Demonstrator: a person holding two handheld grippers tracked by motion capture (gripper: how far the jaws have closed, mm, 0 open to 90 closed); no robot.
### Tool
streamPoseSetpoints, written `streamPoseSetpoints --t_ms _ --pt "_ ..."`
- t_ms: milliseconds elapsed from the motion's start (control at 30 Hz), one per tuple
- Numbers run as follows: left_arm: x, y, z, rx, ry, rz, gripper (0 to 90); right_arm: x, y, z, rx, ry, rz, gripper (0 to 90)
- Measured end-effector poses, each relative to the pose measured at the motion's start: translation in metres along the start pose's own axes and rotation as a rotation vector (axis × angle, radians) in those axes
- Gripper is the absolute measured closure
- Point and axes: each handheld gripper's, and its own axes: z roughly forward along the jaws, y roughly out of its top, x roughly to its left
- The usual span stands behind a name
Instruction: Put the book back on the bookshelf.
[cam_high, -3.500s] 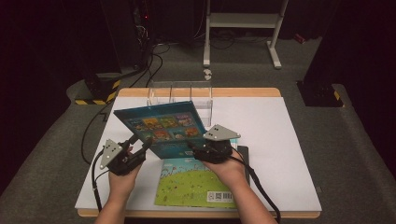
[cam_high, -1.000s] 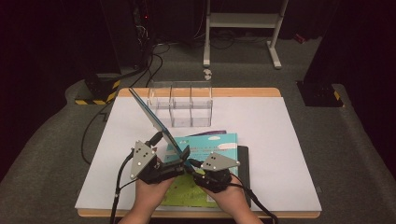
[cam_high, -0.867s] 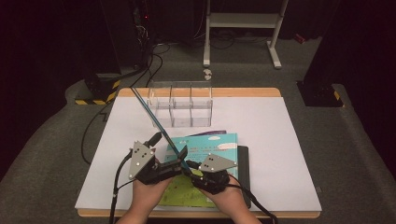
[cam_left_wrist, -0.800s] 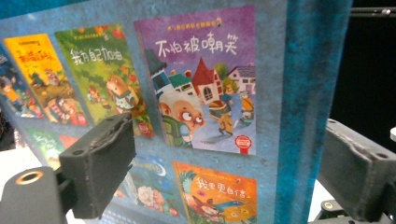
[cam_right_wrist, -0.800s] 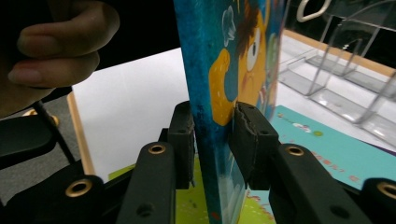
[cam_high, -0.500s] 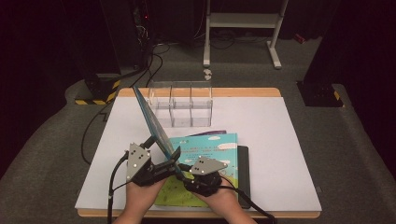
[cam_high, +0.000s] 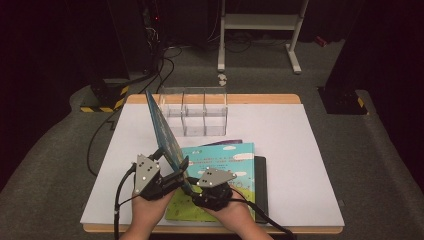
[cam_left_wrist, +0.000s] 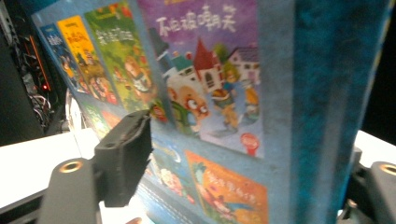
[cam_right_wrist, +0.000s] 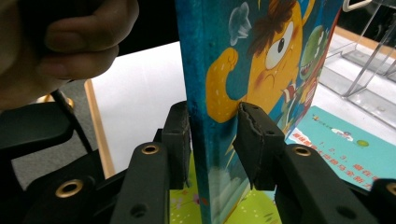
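So the tabletop (cam_high: 310, 150) has a clear divider rack (cam_high: 194, 111) at the back. The blue picture book (cam_high: 162, 131) stands on edge, long axis leaning toward that rack. Right gripper (cam_right_wrist: 212, 140) is clamped on its bottom edge; left gripper (cam_high: 167, 167) straddles it, jaws looking slightly apart.

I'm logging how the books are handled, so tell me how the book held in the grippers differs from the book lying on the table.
The held book stands on edge, tilted, lifted off the table; the flat book lies face up on a stack. The held book is pinched by the right gripper at its spine edge, and the left gripper brackets it too; the flat book lies ungripped. The held cover is darker blue; the flat one runs teal to green. Both are thin picture books with cartoon covers.
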Motion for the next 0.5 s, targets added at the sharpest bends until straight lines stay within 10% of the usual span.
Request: streamPoseSetpoints --t_ms 233,500 --pt "0.002 -0.003 -0.002 -0.012 -0.003 0.011 29.7 -0.008 -0.004 -0.029 -0.063 -0.012 0.034 56.6" --pt "0.003 -0.003 -0.003 -0.008 -0.002 0.014 29.9 -0.048 -0.034 -0.074 -0.088 -0.266 0.09 55.3"
